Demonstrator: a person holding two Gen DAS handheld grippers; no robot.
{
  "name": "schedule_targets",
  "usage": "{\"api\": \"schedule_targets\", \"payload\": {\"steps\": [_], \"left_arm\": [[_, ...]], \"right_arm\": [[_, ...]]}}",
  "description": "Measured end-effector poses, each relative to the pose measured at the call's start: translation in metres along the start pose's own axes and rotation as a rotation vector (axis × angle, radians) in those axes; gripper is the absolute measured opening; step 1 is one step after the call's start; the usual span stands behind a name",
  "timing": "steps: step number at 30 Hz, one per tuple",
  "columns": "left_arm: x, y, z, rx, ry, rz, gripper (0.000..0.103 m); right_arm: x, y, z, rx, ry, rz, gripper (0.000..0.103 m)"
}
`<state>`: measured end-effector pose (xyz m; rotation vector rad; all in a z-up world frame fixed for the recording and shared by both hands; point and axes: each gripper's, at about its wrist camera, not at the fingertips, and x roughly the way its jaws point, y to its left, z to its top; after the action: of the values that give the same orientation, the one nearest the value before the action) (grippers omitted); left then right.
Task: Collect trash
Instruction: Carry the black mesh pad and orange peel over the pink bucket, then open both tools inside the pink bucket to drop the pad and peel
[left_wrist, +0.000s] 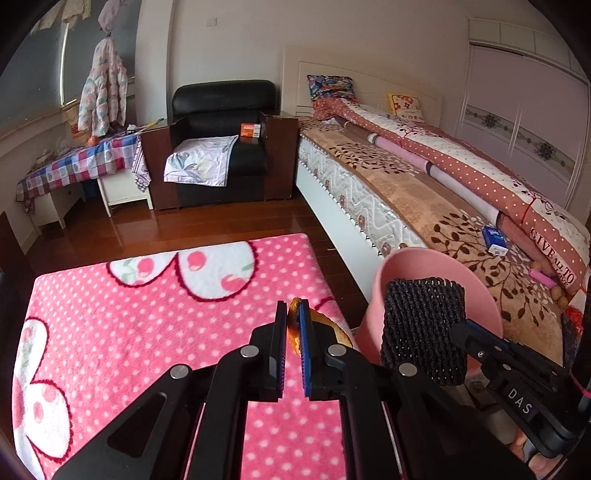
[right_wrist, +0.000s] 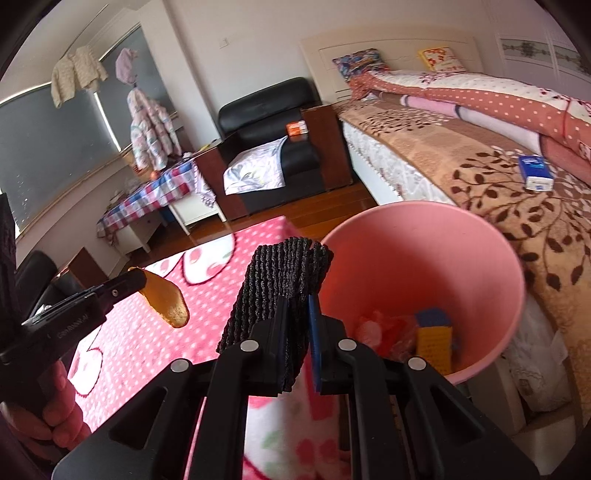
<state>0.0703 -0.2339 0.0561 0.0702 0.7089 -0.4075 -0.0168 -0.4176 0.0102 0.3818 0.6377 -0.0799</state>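
My left gripper (left_wrist: 293, 308) is shut on a brown-orange piece of peel (left_wrist: 328, 325), held in the air above the pink rug (left_wrist: 147, 325). In the right wrist view that gripper (right_wrist: 138, 278) comes in from the left with the peel (right_wrist: 166, 301) hanging from its tip. My right gripper (right_wrist: 298, 301) is shut on a black foam net sleeve (right_wrist: 280, 273) just left of the pink bin's (right_wrist: 424, 254) rim. The bin holds a red wrapper (right_wrist: 384, 330) and a yellow and blue box (right_wrist: 434, 338). From the left wrist, the net (left_wrist: 421, 325) covers part of the bin (left_wrist: 413, 264).
A bed (left_wrist: 406, 184) runs along the right, with a blue box (right_wrist: 535, 171) and a small pink item (left_wrist: 541, 277) lying on it. A black armchair (left_wrist: 221, 140) at the back carries an orange box (left_wrist: 251, 130). A table with checked cloth (left_wrist: 81, 162) stands far left.
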Motion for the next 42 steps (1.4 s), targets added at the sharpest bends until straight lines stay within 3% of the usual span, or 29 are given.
{"api": "schedule_targets", "payload": {"steps": [8,19,38,40,42], "left_arm": [[0.013,-0.053,0.013,0.062,0.004,-0.092,0.006],[0.046,-0.103,0.010,0.137,0.052,-0.146,0.006],[0.076,-0.123,-0.003,0.167,0.115,-0.162,0.006],[0.076,-0.123,-0.003,0.163,0.117,-0.170,0.008],[0.075,-0.123,-0.003,0.161,0.117,-0.178,0.019]], "right_arm": [[-0.013,-0.038,0.010,0.017,-0.053,-0.101,0.011],[-0.004,-0.071,0.008,0.058,-0.027,-0.167,0.011],[0.006,-0.092,0.003,0.107,0.003,-0.191,0.012],[0.007,-0.093,0.003,0.113,0.010,-0.194,0.012],[0.008,-0.094,0.002,0.118,0.016,-0.198,0.012]]}}
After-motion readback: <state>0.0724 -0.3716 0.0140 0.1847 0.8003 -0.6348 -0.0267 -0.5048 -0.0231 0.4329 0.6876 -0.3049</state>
